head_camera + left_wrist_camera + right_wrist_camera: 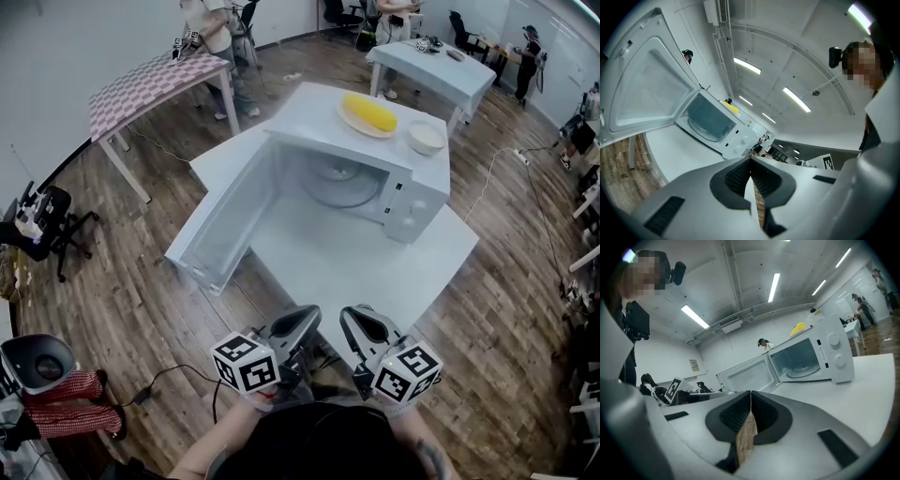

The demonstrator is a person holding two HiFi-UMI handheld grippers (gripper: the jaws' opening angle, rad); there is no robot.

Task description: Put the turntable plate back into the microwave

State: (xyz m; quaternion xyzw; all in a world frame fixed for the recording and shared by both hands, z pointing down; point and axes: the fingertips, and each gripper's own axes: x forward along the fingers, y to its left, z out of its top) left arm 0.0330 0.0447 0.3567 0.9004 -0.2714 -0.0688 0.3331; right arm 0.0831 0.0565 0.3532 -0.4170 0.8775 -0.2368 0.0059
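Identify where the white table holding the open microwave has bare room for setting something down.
The widest bare patch of the white table lies before the white microwave, between its open door and the table's near edge. The microwave's top is crowded: a plate of yellow food and a white bowl.

A white worktop point(361, 267) stands on a wood plank floor point(122, 300). The only thing resting directly on it is a white microwave point(412, 192), set toward the far side with its control panel at the right. Its door point(220, 225) hangs wide open to the left, reaching past the worktop's left edge.
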